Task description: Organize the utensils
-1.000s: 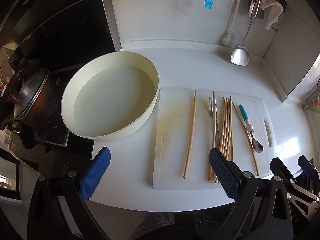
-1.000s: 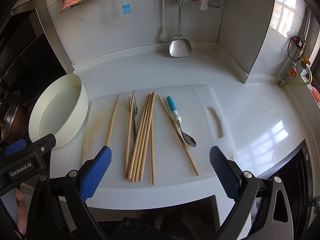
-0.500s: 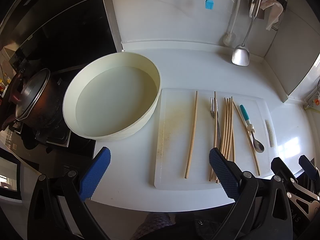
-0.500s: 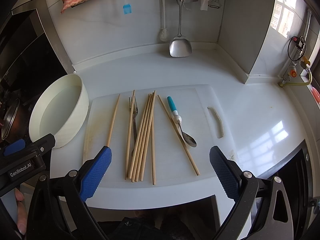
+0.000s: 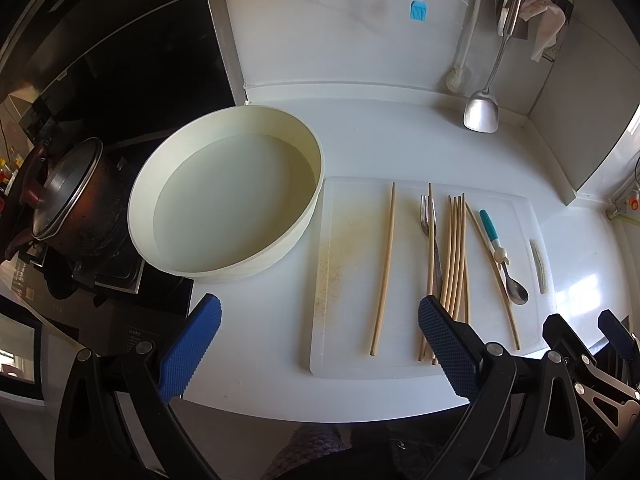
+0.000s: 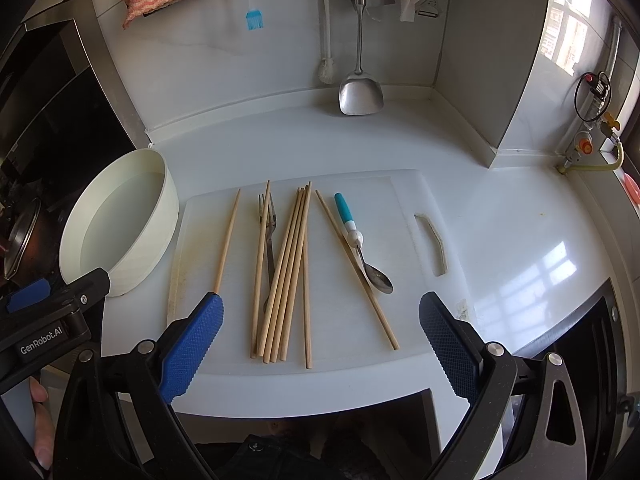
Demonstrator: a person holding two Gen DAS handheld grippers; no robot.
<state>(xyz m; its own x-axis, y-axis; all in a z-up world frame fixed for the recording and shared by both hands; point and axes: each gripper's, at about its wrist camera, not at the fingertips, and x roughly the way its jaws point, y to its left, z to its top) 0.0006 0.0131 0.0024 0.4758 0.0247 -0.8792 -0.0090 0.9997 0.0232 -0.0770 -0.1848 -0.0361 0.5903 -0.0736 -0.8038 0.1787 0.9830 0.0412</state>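
Note:
Several wooden chopsticks lie lengthwise on a white cutting board. One chopstick lies apart at the left. A metal fork rests among them, and a spoon with a teal handle crosses another chopstick at the right. My right gripper hovers open over the board's near edge. Open too, my left gripper hangs over the counter front, left of the board, with nothing between its fingers.
A round cream basin sits left of the board. A dark pot stands on the stove at far left. A metal spatula, a scrub brush and a blue silicone brush hang on the back wall.
Both views shifted only slightly; the left wrist view drifted a little so the board sits a touch further right. Nothing was grasped or moved.

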